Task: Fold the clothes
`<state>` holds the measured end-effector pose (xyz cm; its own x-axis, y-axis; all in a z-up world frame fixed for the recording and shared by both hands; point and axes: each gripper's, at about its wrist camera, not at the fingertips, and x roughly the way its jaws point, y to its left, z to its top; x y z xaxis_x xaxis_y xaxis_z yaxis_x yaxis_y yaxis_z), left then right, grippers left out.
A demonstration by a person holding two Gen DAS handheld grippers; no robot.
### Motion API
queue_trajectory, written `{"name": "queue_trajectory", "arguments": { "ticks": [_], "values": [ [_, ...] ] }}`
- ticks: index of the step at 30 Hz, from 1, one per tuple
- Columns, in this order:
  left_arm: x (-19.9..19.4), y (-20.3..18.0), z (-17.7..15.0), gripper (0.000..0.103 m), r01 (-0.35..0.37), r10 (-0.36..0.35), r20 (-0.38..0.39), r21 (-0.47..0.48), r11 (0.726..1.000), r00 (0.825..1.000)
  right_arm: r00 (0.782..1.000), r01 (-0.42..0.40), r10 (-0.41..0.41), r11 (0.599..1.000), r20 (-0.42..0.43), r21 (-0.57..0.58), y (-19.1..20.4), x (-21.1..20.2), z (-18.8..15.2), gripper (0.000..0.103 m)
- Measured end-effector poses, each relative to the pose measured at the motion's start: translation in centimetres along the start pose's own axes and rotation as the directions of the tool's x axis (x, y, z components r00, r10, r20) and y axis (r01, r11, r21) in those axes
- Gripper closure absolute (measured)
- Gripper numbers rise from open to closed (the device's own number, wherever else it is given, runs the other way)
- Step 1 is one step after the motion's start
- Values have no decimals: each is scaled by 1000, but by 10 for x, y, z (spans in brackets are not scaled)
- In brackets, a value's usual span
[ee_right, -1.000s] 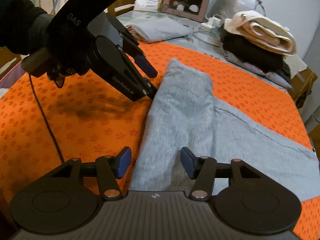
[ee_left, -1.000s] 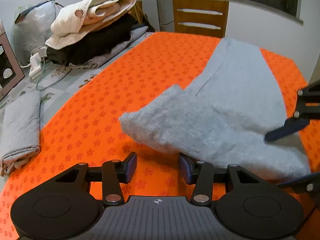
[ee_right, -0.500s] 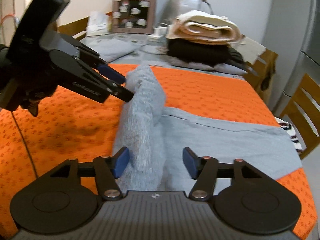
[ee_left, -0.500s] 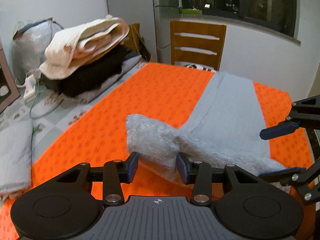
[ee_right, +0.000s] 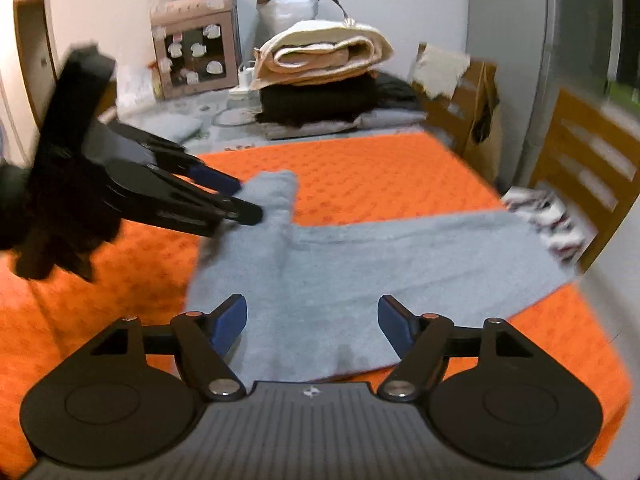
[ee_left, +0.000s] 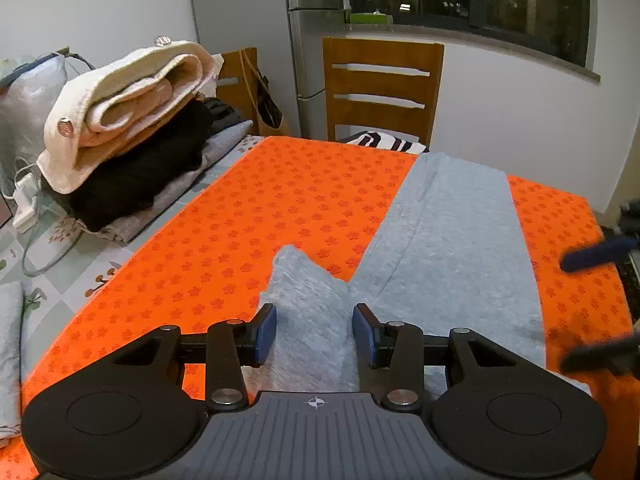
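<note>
Garment: one grey garment [ee_left: 452,240] on orange cloth [ee_left: 248,216] | left gripper [ee_left: 315,330]: pinching its raised fold | right gripper [ee_right: 312,322]: jaws opening, nothing pinched | folded stacks: one pile [ee_right: 320,80] | chairs: one [ee_left: 380,88]

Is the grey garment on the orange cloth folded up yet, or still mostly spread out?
Mostly spread: the grey garment lies long across the orange cloth, with only one end bunched up in the left tool.

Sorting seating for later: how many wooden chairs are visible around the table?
1. The wooden chair stands at the table's far end beside the fridge, with a striped cloth on its seat. Others may be hidden outside both views.
</note>
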<state>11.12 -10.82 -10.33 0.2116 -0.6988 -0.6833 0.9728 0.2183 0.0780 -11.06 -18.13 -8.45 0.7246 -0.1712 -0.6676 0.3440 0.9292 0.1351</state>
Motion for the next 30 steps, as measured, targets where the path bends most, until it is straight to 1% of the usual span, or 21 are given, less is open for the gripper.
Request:
{"name": "queue_trajectory", "arguments": {
  "ticks": [1, 2, 3, 4, 5, 7, 8, 9, 10, 11, 12, 14, 16, 19, 21, 22, 25, 28, 30],
  "values": [
    [1, -1, 0, 58, 0, 0, -1, 0, 1000, 1000, 999, -39, 39, 998, -15, 46, -5, 1, -3, 25],
    [2, -1, 0, 57, -1, 1, -2, 0, 1000, 1000, 997, -74, 77, 993, -30, 90, -9, 2, -6, 29],
    [3, -1, 0, 57, -2, 2, -2, 0, 1000, 1000, 993, -97, 104, 987, -48, 126, -12, 6, -9, 33],
    [2, 0, 0, 57, -3, 3, 0, 0, 1000, 1000, 989, -117, 129, 980, -65, 160, -15, 9, -12, 35],
    [1, 0, 0, 57, -5, 5, 2, -2, 1000, 1000, 986, -132, 148, 974, -76, 187, -18, 12, -15, 40],
    [-4, 3, -2, 57, -11, 11, 9, -11, 1000, 1000, 977, -161, 188, 959, -97, 235, -22, 18, -20, 54],
    [-7, 5, -3, 57, -14, 14, 16, -17, 1000, 1000, 973, -172, 205, 950, -106, 259, -24, 21, -23, 78],
    [-11, 6, -3, 57, -18, 19, 22, -23, 1000, 1000, 968, -187, 225, 940, -109, 285, -26, 24, -24, 91],
    [-15, 8, -4, 57, -22, 23, 31, -29, 999, 999, 967, -191, 231, 935, -105, 300, -27, 24, -24, 91],
    [-20, 10, -4, 57, -27, 28, 43, -34, 999, 999, 970, -186, 223, 936, -95, 297, -27, 24, -22, 94],
    [-24, 11, -4, 57, -30, 32, 55, -39, 999, 998, 973, -181, 214, 939, -85, 293, -26, 23, -19, 94],
    [-32, 15, -3, 57, -29, 33, 77, -51, 998, 996, 982, -156, 180, 949, -64, 275, -26, 17, -12, 95],
    [-36, 17, -3, 57, -19, 24, 89, -53, 998, 996, 987, -121, 143, 957, -66, 265, -29, 17, -6, 95],
    [-28, 12, -1, 57, -1, 3, 77, -23, 1000, 997, 991, -52, 78, 972, -106, 228, -32, 30, -5, 94],
    [-16, 6, -1, 57, 18, -18, 50, 6, 1000, 999, 987, -25, 53, 983, -151, 179, -30, 40, -5, 92],
    [-10, 3, -2, 57, 21, -22, 35, 20, 1000, 999, 988, 0, 24, 988, -151, 152, -27, 40, -5, 90],
    [5, 0, -3, 57, 26, -26, 5, 28, 999, 1000, 995, 31, -23, 997, -98, 74, -15, 32, 5, 86],
    [7, -1, -2, 57, 24, -24, 6, 28, 999, 1000, 999, 13, -13, 1000, -34, 5, -1, 30, 15, 86],
    [2, -2, 0, 57, 22, -22, 31, 24, 999, 999, 999, -3, 2, 999, -34, -40, 7, 37, 18, 86]
  ]
}}
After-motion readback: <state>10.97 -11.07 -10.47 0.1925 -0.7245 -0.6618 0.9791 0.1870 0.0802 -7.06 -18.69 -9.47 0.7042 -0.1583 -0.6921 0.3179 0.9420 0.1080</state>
